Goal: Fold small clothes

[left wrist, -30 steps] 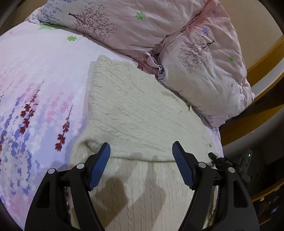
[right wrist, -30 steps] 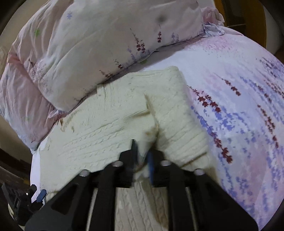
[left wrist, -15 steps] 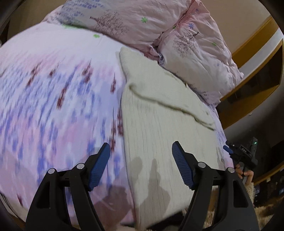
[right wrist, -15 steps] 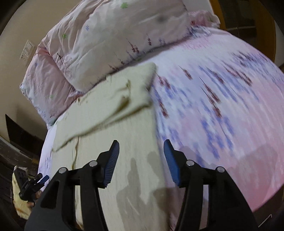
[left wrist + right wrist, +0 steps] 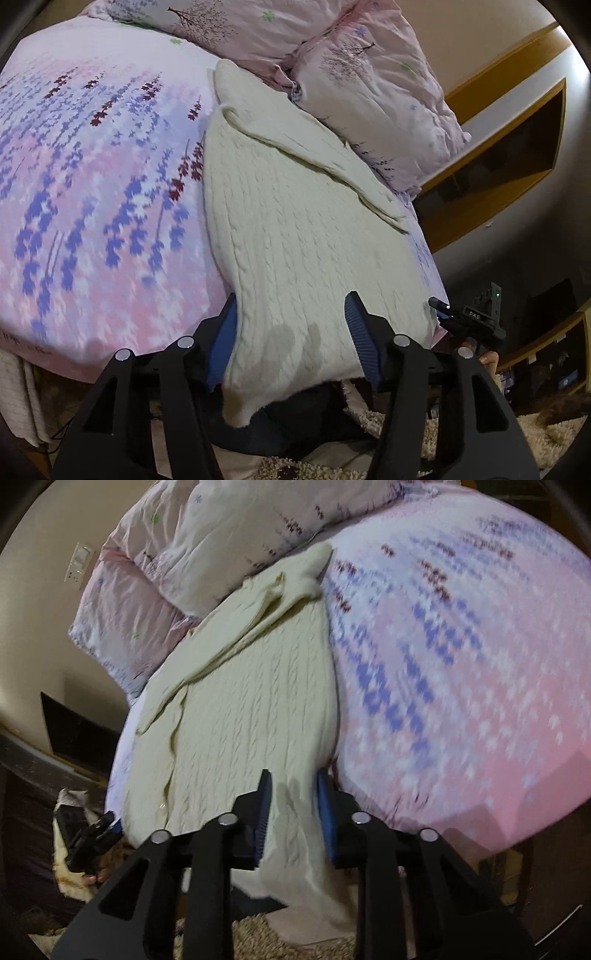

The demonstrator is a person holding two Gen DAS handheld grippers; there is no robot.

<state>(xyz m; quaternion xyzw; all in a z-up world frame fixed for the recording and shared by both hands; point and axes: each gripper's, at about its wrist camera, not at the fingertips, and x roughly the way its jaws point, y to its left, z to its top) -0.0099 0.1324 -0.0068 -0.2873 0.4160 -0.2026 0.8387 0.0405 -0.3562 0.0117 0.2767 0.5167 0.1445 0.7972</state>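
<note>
In the left wrist view the left gripper gapes wide astride the cream knit sweater's near corner overhanging the bed, while in the right wrist view the right gripper, also unclenched, straddles the sweater's other near corner.

— What colour is the cable-knit sweater?

— Cream, almost pale yellow, with raised rope-like cables running down it in the lower centre of the frame.

— And the cotton bedsheet at left?

— Pink fading to lilac, printed with purple-blue flower spikes and a few dark red ones.

— The puffy quilted pillows at the top?

— Pale pink, with thin dark tree prints and small green and blue blossoms.

— The grippers?

— The left gripper and right gripper are matte black with ribbed blue pads.
</note>
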